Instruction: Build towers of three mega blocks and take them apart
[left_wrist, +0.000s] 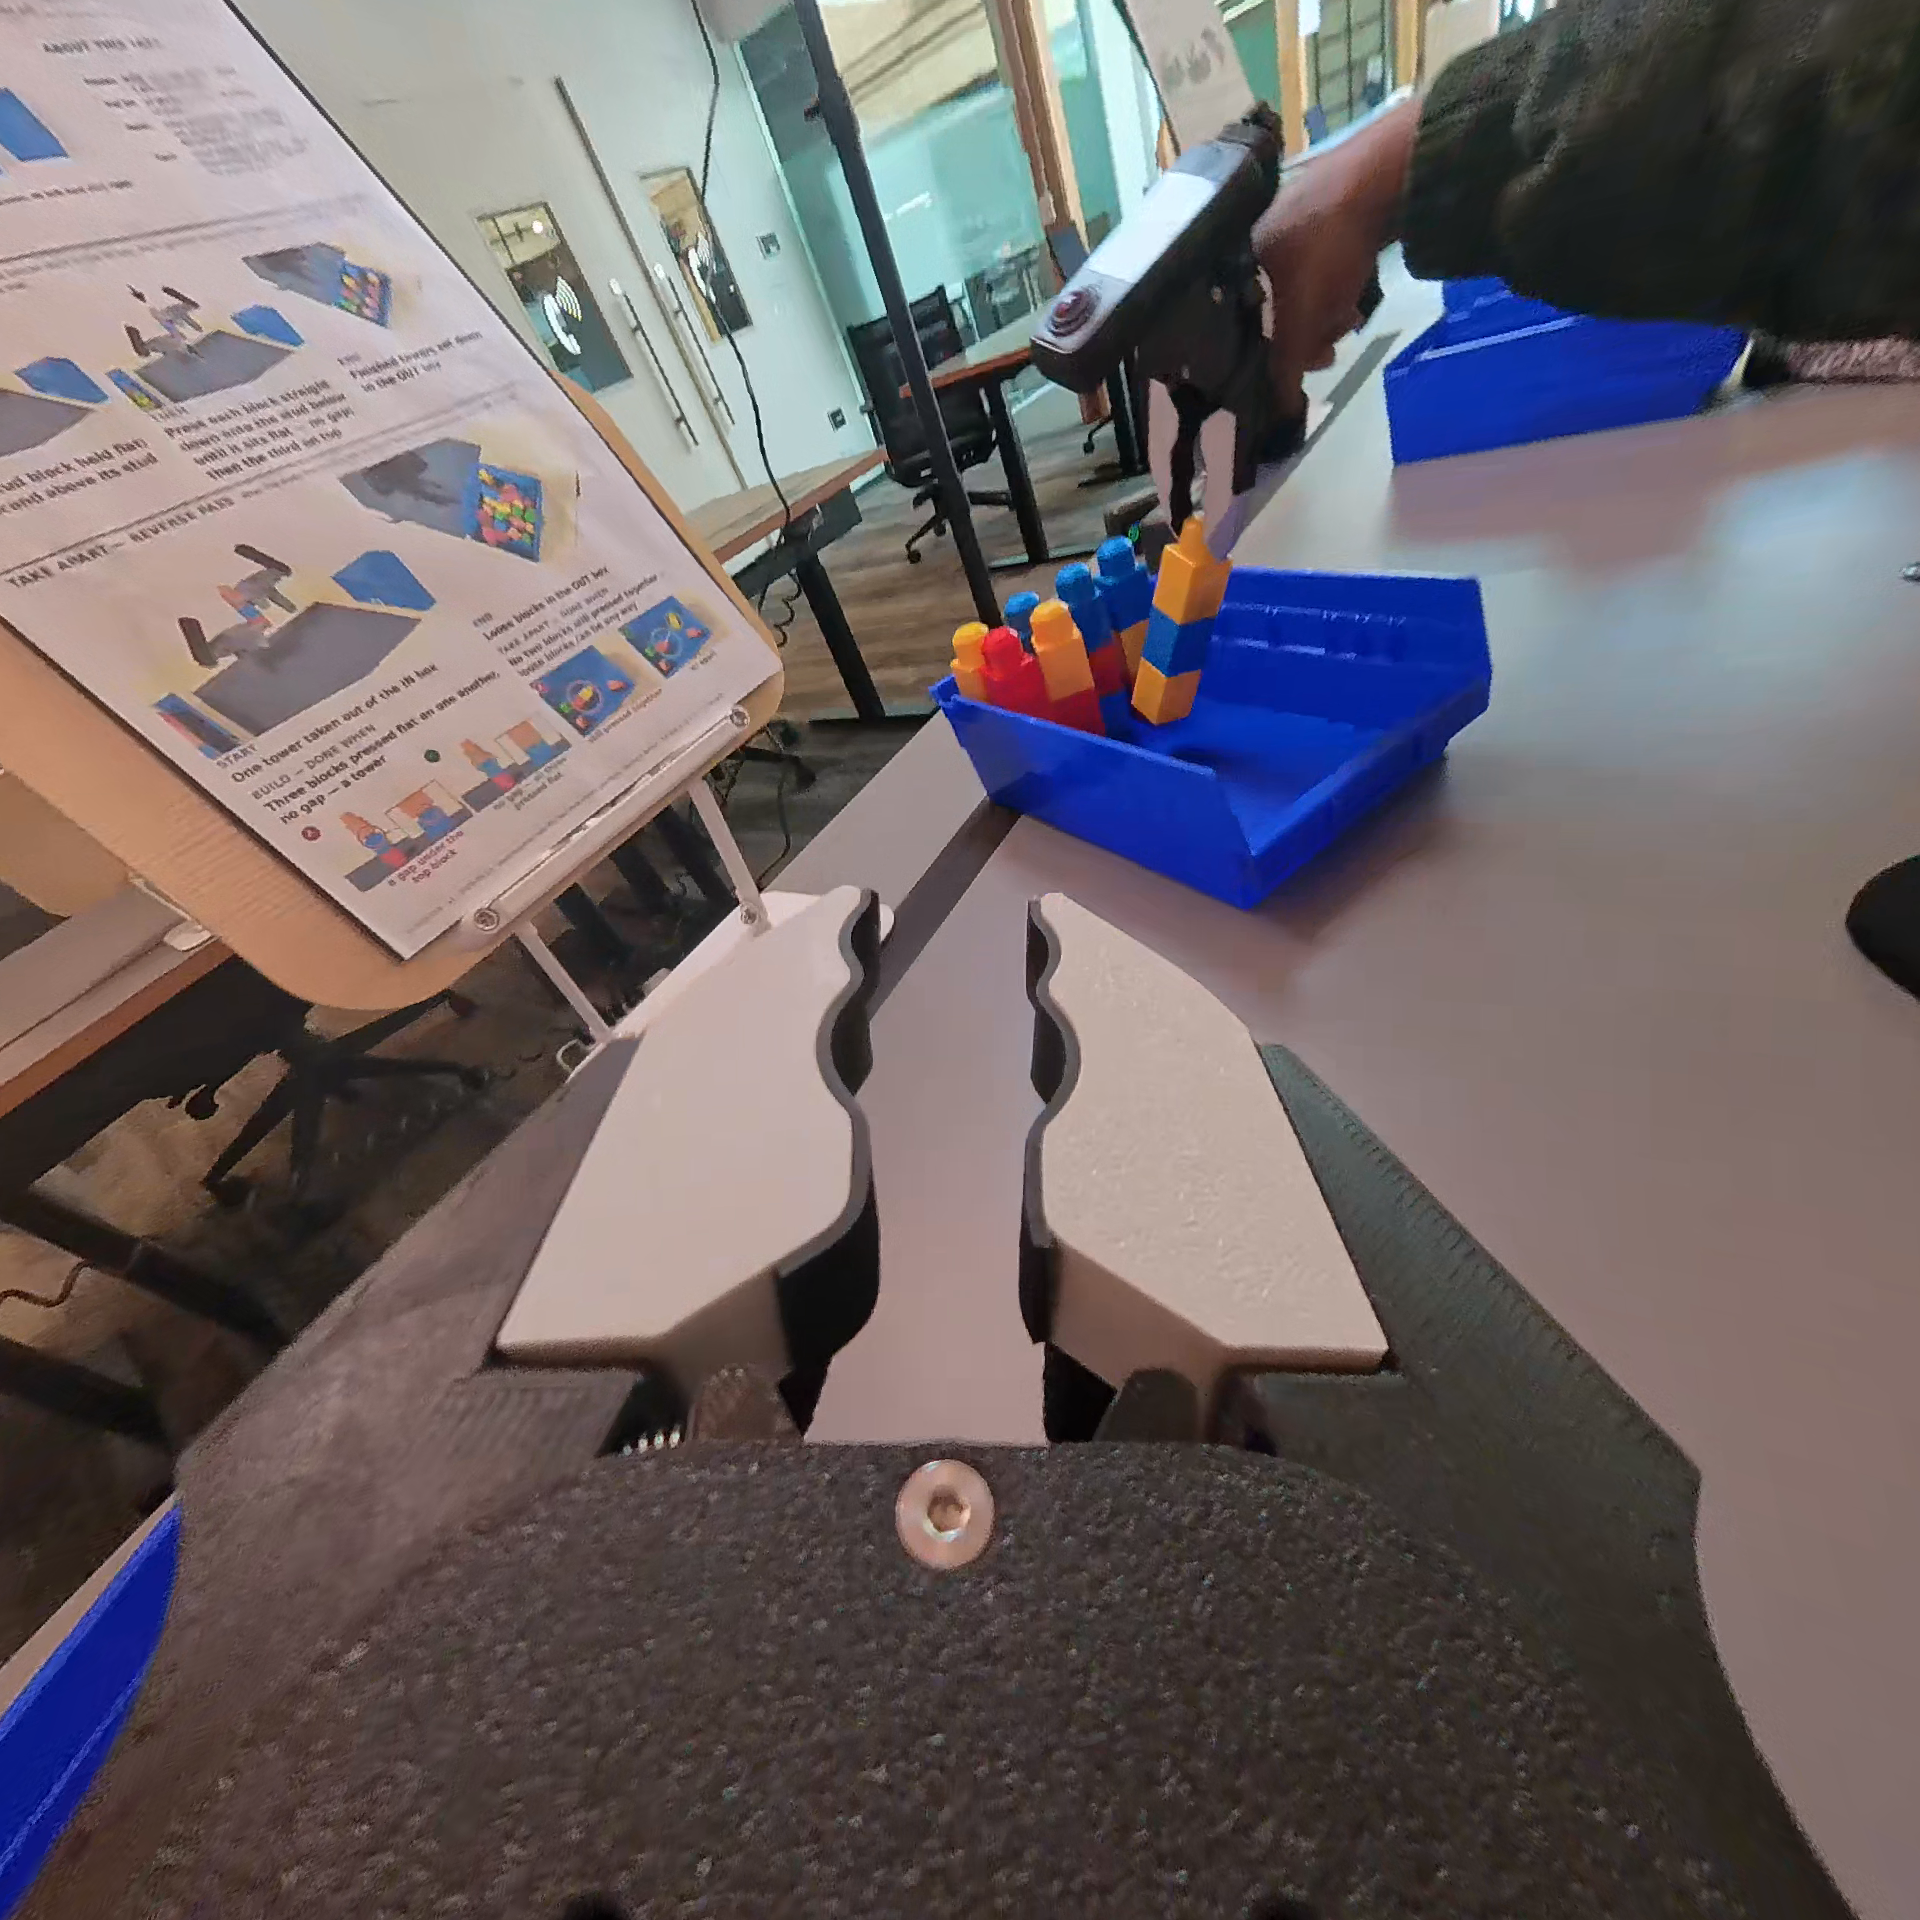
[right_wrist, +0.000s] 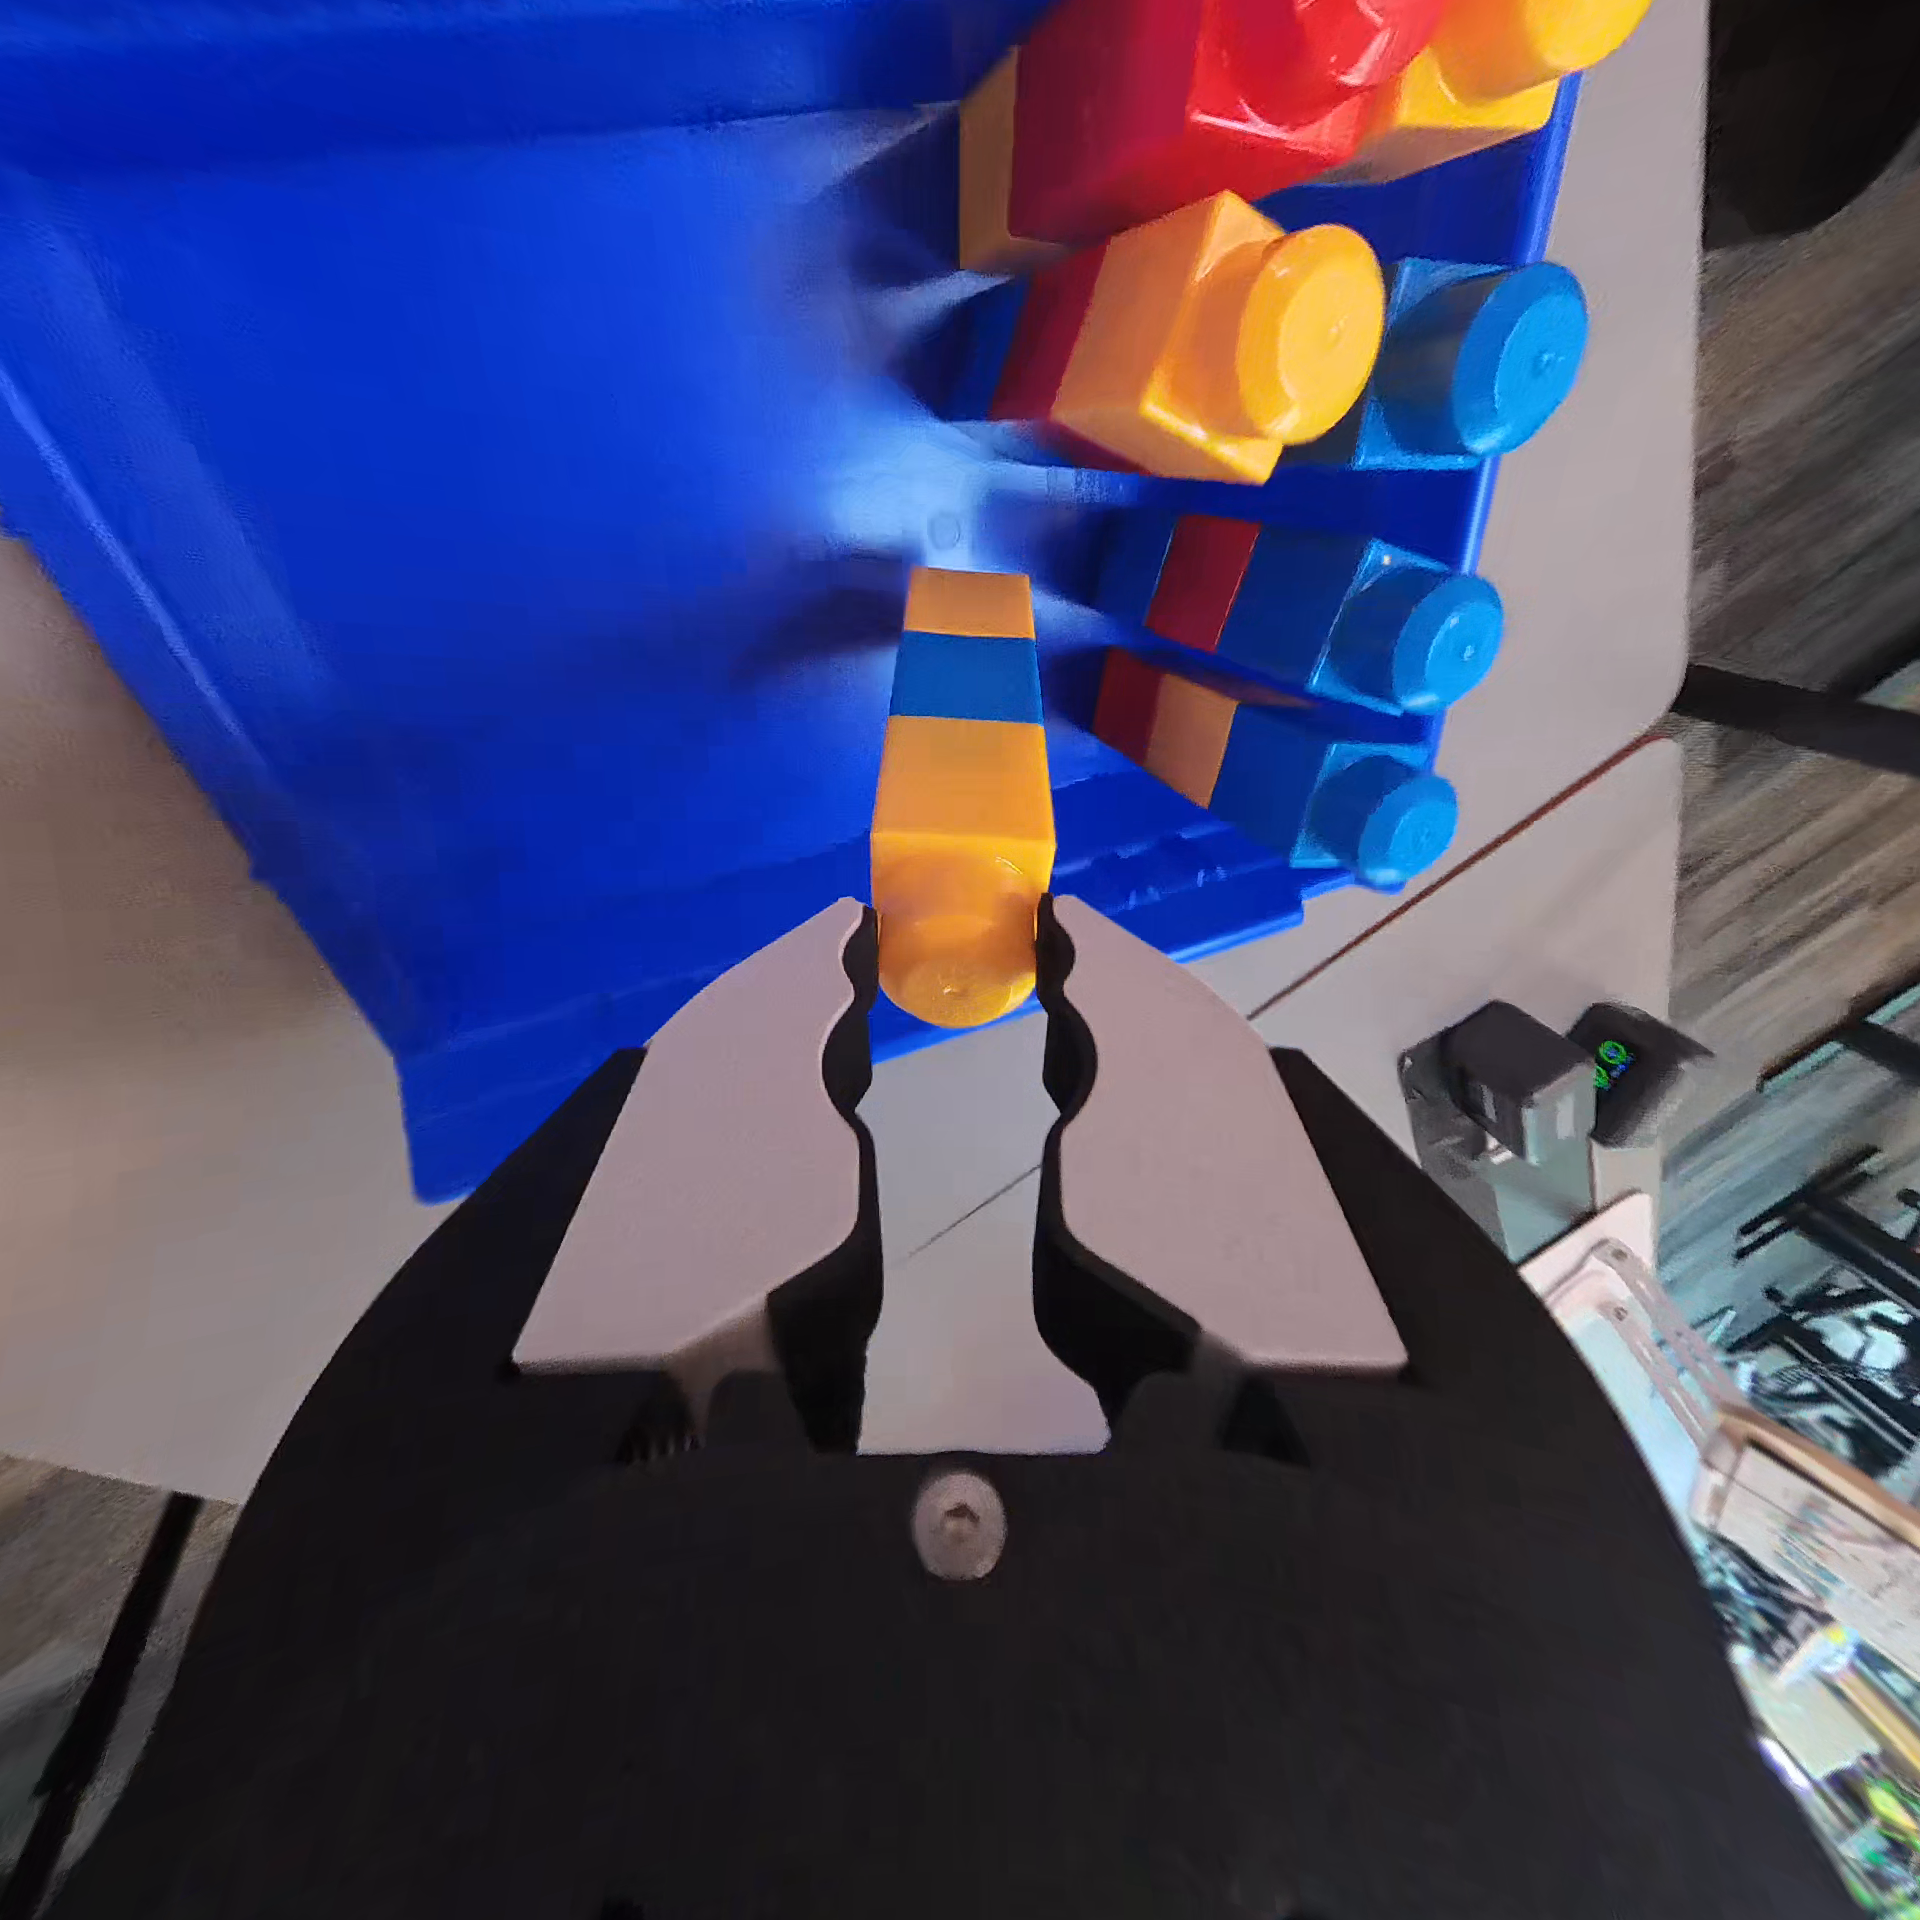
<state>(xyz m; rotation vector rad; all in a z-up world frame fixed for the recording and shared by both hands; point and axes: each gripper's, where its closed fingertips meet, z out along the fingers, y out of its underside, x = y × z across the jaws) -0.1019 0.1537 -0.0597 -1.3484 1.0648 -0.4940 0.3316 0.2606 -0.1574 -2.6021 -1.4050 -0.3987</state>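
From the left wrist view, my left gripper (left_wrist: 951, 997) hangs low over the grey worktop (left_wrist: 1558, 1039), its jaws parted with nothing between them. Ahead, a blue bin (left_wrist: 1299, 800) sits on the worktop near its edge, and several three-block towers stand upright in its far-left corner. My right gripper (left_wrist: 1210, 499) comes down from above onto an orange-blue-orange tower (left_wrist: 1174, 634), which leans a little and has its foot inside the bin. To the left stands an instruction board (left_wrist: 312, 468) on a stand (I leave its writing alone). A second blue bin (left_wrist: 1538, 374) lies farther off under my sleeve.

From the right wrist view, my right jaws are closed on the round top stud of that tower, the pads pinching it from either side. The bin floor lies just beyond the tower's foot; whether they touch I cannot tell. The other towers (right_wrist: 1299, 623) stand just beside it, to the right in this view.

I judge the tower light and rigid, hollow smooth plastic, so slippery on a curved stud. This hold is high and narrow (the tower can swing like a pendulum). The flat sides of the top block would give a surer grip. The press-fit joints could part under a sideways knock, so it wants straight, gentle handling.
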